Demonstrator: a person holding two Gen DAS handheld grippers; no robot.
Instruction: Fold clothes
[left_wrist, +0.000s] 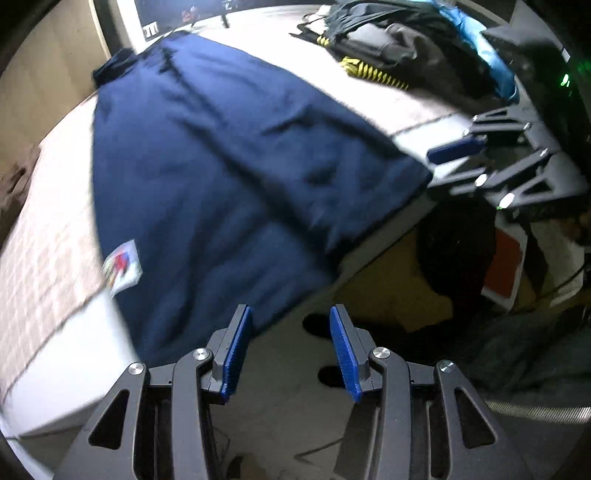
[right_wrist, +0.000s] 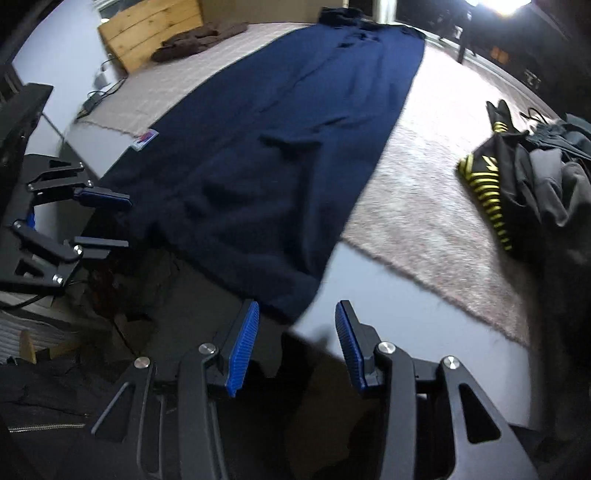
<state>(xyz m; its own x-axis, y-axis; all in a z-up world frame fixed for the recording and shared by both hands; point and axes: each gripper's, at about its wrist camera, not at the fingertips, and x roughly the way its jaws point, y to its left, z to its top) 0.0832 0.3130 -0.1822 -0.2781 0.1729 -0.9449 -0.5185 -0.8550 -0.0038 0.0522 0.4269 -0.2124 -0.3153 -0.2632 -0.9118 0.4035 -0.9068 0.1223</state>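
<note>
Shirt: the navy shirt (left_wrist: 229, 177) lay spread as a long narrow panel on the pale blanket (right_wrist: 424, 221) over the table (right_wrist: 406, 321), its near hem hanging just past the front edge, likely so the corners could be reached from below.
Shape: its long edges ran straight, as if the sides were already turned in; whether that was a fold or just how it was laid, I could not tell.
Label: a small coloured tag (left_wrist: 123, 267) showed at the shirt's left edge.
Left gripper: the left gripper (left_wrist: 291, 350) hung at the near left corner of the hem, jaws spread, holding nothing.
Right gripper: the right gripper (right_wrist: 297, 343) hung at the near right corner, jaws likewise spread and empty.
Placement: one gripper sat at each corner, which suited taking both ends of the hem together.
Pile: other clothes (right_wrist: 524, 173), dark with yellow stripes, sat heaped to the right, well apart from the shirt, probably to keep the working area free.
</note>
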